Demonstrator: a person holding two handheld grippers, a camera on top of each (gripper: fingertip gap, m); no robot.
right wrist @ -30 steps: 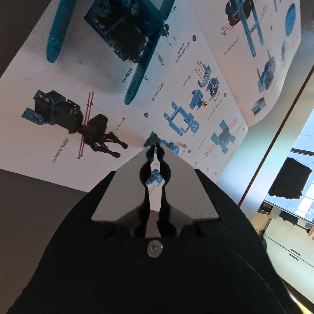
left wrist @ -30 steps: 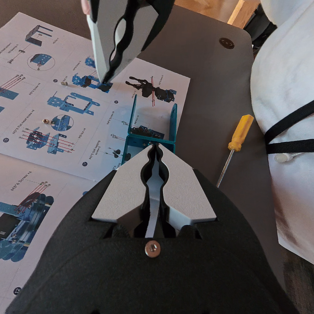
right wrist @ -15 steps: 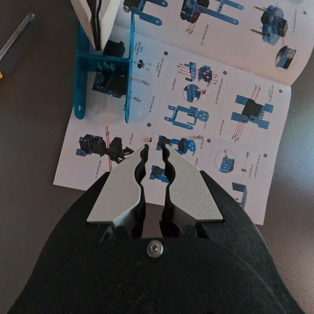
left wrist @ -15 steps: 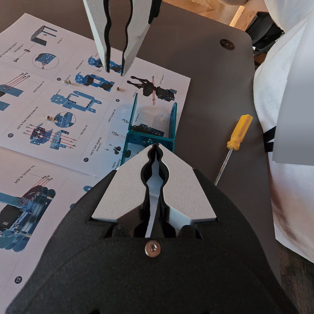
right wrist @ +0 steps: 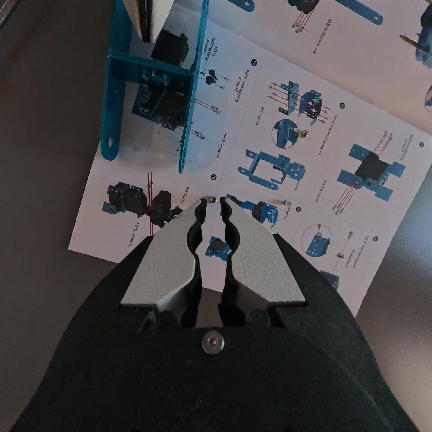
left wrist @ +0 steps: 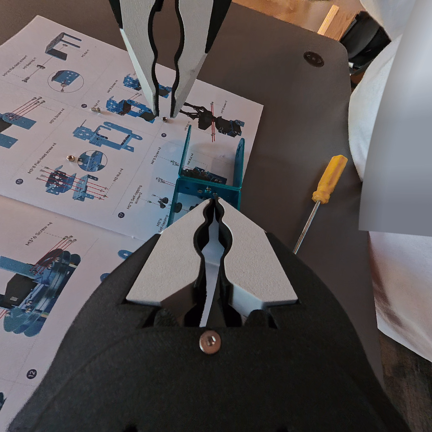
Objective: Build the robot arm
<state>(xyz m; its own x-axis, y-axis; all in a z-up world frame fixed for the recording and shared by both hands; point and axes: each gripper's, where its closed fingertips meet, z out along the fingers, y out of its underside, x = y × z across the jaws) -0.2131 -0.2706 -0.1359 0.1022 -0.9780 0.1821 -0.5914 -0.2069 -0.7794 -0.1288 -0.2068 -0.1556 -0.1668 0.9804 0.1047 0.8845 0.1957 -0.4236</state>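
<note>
A teal-blue metal U-bracket (left wrist: 211, 187) with a black servo part inside stands on a printed instruction sheet (left wrist: 70, 140). My left gripper (left wrist: 214, 200) is shut on the bracket's near plate. It also shows at the top of the right wrist view (right wrist: 146, 23), above the bracket (right wrist: 149, 93). My right gripper (right wrist: 213, 201) is open, tips down at the sheet (right wrist: 257, 187). A small metal nut (right wrist: 213, 199) lies between them. In the left wrist view the right gripper (left wrist: 164, 115) hangs over the same nut (left wrist: 164, 119).
A loose screw (left wrist: 95, 109) and a second nut (left wrist: 70, 158) lie on the sheet; they also show in the right wrist view, the screw (right wrist: 286, 203) and the nut (right wrist: 304, 134). A yellow-handled screwdriver (left wrist: 327, 182) lies on the dark table (left wrist: 280, 93). A person in white is at the right.
My right gripper has opened, swung round and come down, so its tips now straddle the small nut. My left gripper stays shut on the bracket, unmoved.
</note>
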